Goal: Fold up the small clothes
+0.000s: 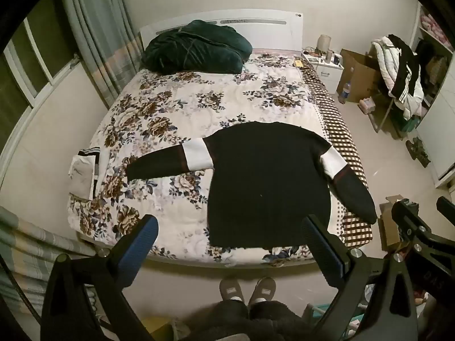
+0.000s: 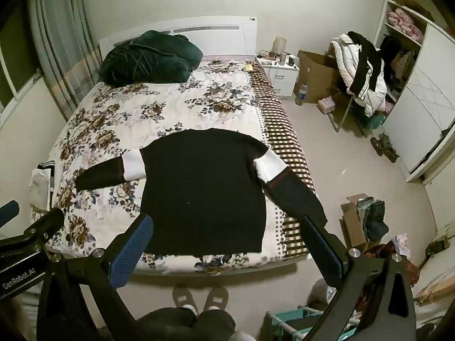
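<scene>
Black sweater lies flat near the foot of the bed, hem toward both tongs, collar away. Left tongs and right tongs gape, holding nothing. Right sleeve (draped off the bed's edge) lies nearer the right tongs.

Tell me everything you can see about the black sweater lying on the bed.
The black sweater lies spread flat on the floral bedspread, near the foot of the bed, hem toward the person. It looks like a dark knit with a wide white band and a thin reddish stripe on each sleeve. One sleeve stretches out across the flowers; the other angles down over the checked blanket at the bed's edge. It is unfolded. Neither the left tongs nor the right tongs touch it; both stand open.
</scene>
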